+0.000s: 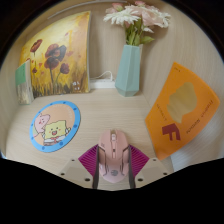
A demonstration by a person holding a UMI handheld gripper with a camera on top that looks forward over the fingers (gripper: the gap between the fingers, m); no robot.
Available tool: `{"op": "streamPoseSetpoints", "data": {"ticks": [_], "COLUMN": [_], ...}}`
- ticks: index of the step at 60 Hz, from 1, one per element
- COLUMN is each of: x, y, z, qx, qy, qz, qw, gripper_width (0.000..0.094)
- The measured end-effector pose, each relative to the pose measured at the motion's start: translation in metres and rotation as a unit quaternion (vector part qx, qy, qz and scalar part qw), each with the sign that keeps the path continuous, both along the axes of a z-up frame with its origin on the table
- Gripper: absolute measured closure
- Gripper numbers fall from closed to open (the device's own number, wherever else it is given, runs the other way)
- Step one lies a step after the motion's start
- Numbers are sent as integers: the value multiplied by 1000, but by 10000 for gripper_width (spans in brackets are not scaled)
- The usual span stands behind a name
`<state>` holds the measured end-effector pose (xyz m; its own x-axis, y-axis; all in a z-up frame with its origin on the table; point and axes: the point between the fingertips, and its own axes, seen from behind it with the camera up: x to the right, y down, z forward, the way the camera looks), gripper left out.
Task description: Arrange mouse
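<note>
A pale pink computer mouse (113, 150) sits between my two fingers, its nose pointing away from me over the light wooden table (110, 112). My gripper (113, 165) is shut on the mouse, with the magenta pads (89, 160) pressing on both of its sides. A round blue mouse mat (50, 127) with a cartoon figure lies on the table ahead and to the left of the fingers.
An orange sheet (182, 108) lies ahead to the right. A teal vase (128, 68) with pale flowers stands at the back by the wall. A flower painting (58, 55) leans at the back left, with a small green box (23, 84) beside it.
</note>
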<state>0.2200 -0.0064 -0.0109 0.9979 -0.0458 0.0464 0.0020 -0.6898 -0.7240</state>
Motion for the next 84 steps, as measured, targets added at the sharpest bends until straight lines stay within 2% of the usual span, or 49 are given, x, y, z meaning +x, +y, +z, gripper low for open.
{"op": "streamPoseSetpoints", "data": {"ticks": [5,9,14,21,26,32,35,40,45,53,63,75,80,84], "x": [-1,-7,-16,-34,-59,-96,-118,-152,-181,-195,-209,-210,-208,-209], "y": [0,9,31,65,83,98,103,110,115,114,105,93,96,97], "z": [4,28,82,179,238,280,287,272,229,139,56,3,3,4], "qx": [-22,-10,27,99,144,176,179,171,147,69,14,-23,-8,-7], "qy": [0,-13,-11,-5,3,9,8,1,11,10,25,21,12,16], "qz": [-10,-4,-14,-32,-31,-20,-9,10,28,22,25,15,17,10], "qw": [1000,1000,999,995,989,984,984,985,989,997,999,999,1000,1000], "gripper_width": [554,554,554,553,554,553,553,556,558,557,558,555,549,492]}}
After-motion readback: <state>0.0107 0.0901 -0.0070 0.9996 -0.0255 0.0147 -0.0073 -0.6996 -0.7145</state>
